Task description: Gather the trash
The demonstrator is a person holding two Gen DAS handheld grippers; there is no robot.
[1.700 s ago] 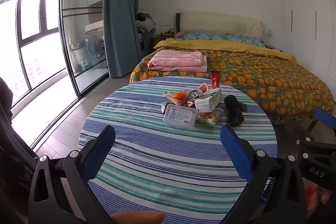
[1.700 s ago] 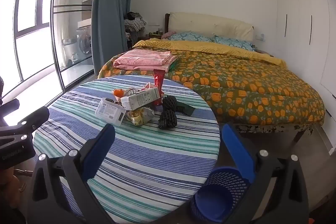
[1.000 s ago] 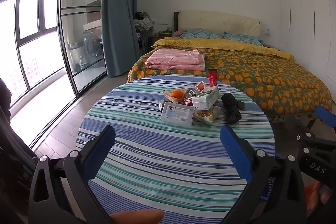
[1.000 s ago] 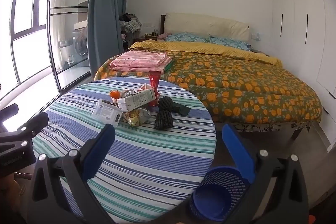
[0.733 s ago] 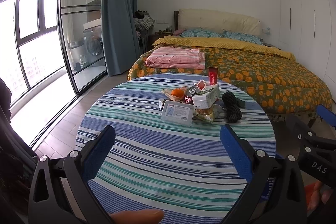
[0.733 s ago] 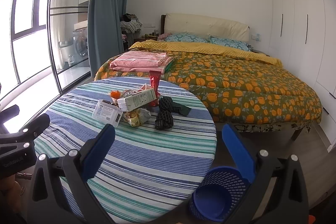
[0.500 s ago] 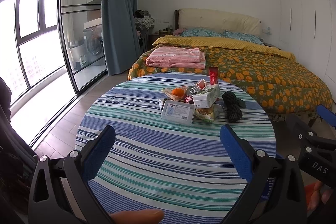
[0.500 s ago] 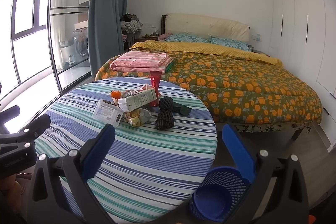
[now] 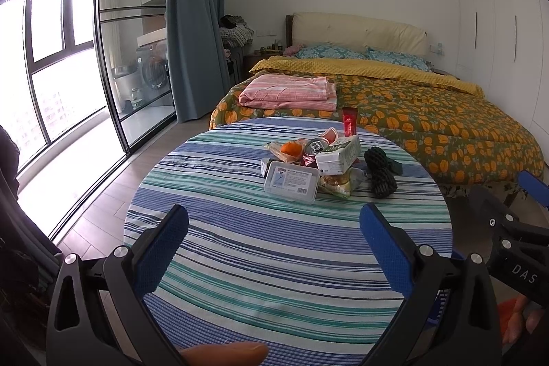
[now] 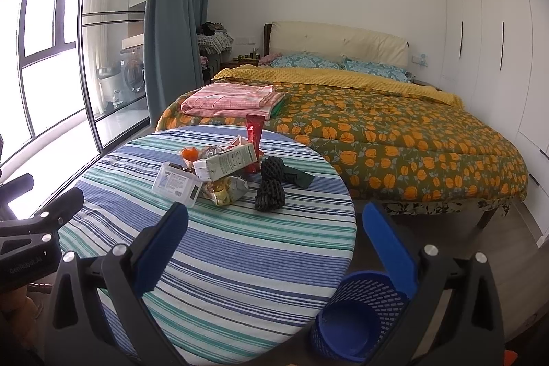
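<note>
Trash pile (image 9: 315, 163) on striped table (image 9: 240, 249), far of both grippers.
Left gripper (image 9: 274, 249) and right gripper (image 10: 274, 246) are held spread wide, nothing gripped; blue bin (image 10: 360, 314) is seen near right, on the floor.

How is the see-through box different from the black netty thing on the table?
The clear plastic box is flat, hard-edged and see-through, with a printed label on top; the black foam net is dark, lumpy and bunched up. The box lies on the left of the trash pile, the net on its right. Both rest on the striped tablecloth, untouched, ahead of the open left tongs.
</note>
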